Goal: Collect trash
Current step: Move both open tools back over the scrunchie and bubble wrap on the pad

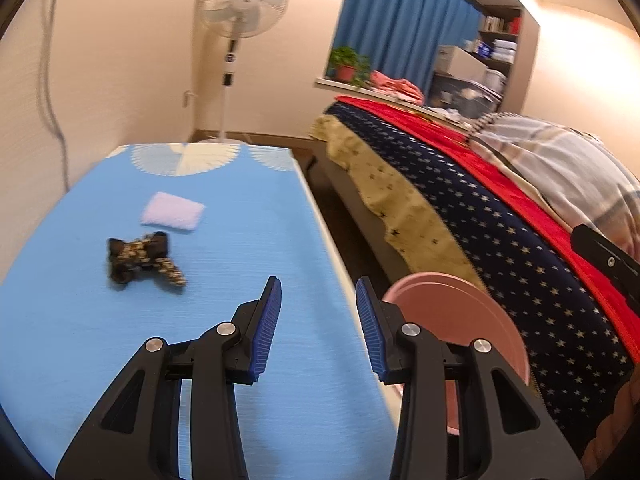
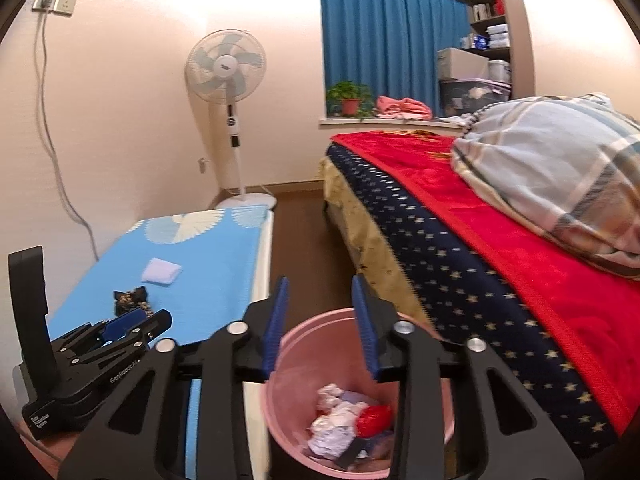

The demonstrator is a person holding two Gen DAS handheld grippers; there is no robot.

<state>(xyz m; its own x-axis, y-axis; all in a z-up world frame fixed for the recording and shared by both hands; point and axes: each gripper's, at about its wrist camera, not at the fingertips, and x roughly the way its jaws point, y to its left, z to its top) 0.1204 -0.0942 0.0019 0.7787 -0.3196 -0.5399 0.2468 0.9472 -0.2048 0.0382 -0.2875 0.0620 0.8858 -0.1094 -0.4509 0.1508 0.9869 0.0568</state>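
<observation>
My left tongs (image 1: pixel 319 328) stand wide apart with nothing between the blue pads, hovering over the near end of the blue mat (image 1: pixel 256 240). Ahead of them and to their left on the mat lies a dark crumpled wrapper (image 1: pixel 142 260), and just beyond it a small folded white cloth (image 1: pixel 173 213); the two lie near each other but apart. Close by my left tongs' right finger is the rim of the pink bin (image 1: pixel 460 312), standing on the floor between the mat's table and the bed (image 1: pixel 480 216). My right tongs (image 2: pixel 320 324) are also wide apart and hold nothing, poised above the pink bin's opening (image 2: pixel 312 320). Inside the bin, below them, I see crumpled white paper (image 2: pixel 334 412) and a red scrap (image 2: pixel 374 418) touching it. Farther off, beyond the mat, a white fan (image 2: pixel 226 68) stands by the wall, and blue curtains (image 2: pixel 384 40) hang past the bed's foot.
</observation>
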